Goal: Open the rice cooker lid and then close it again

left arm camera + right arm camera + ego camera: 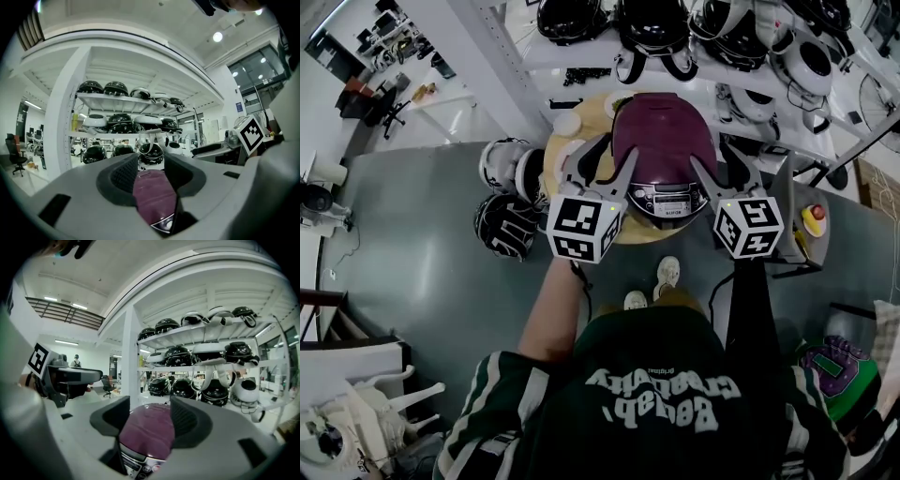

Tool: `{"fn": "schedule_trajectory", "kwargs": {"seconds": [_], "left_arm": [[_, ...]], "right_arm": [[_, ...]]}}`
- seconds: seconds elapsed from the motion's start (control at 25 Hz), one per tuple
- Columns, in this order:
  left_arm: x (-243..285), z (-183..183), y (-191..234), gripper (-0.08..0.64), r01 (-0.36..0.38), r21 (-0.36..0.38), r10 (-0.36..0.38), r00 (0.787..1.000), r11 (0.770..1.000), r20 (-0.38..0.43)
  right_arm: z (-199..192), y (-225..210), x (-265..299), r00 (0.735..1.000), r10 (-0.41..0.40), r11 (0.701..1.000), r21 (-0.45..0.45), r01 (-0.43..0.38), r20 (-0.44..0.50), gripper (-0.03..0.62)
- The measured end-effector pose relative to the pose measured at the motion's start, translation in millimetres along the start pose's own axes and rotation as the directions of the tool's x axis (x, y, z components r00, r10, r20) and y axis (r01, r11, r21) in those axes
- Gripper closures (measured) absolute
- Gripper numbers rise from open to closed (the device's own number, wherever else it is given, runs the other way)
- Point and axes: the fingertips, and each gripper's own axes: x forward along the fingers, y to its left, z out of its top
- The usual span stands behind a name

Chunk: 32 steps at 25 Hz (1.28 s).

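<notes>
I hold the left gripper (pixel 605 161) and the right gripper (pixel 719 164) side by side, both with jaws spread and nothing between their pads. The purple rice cooker (pixel 661 141) sits just ahead of and below the two sets of tips, its lid down, the control panel facing me. In each gripper view it shows through the gap between the jaws, untouched. It stands on a round wooden table (pixel 649 232). Beyond both grippers runs a white shelf (pixel 581 52) loaded with helmets (pixel 654 23).
</notes>
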Motion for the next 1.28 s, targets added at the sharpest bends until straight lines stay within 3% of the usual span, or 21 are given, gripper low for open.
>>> {"fn": "schedule_trajectory", "kwargs": {"seconds": [0.88,1.04,1.08,1.16,1.28], "left_arm": [[-1.7,-3.4,3.0,0.393,0.003,0.001,-0.003,1.000,1.000,0.001],[-3.1,-6.7,11.7,0.489,-0.048,0.033,0.049,0.999,0.998,-0.022],[-3.6,-8.0,14.0,0.546,-0.062,0.042,0.063,0.998,0.997,-0.025],[-4.1,-10.2,16.2,0.558,-0.069,0.049,0.070,0.997,0.996,-0.027],[-3.6,-10.0,14.6,0.558,-0.057,0.047,0.058,0.998,0.997,-0.023]], "right_arm": [[-5.7,1.9,-1.3,1.000,-0.024,1.000,-0.008,0.024,-0.009,0.327],[-6.3,-0.1,-3.4,0.999,-0.041,0.999,-0.035,0.040,-0.018,0.411],[-5.6,-1.9,-4.9,0.998,-0.055,0.997,-0.048,0.054,-0.016,0.454],[-4.1,-4.6,-8.2,0.997,-0.076,0.995,-0.071,0.075,-0.009,0.587],[0.0,-2.2,-11.5,0.998,-0.061,0.993,-0.105,0.062,0.011,0.589]]}}
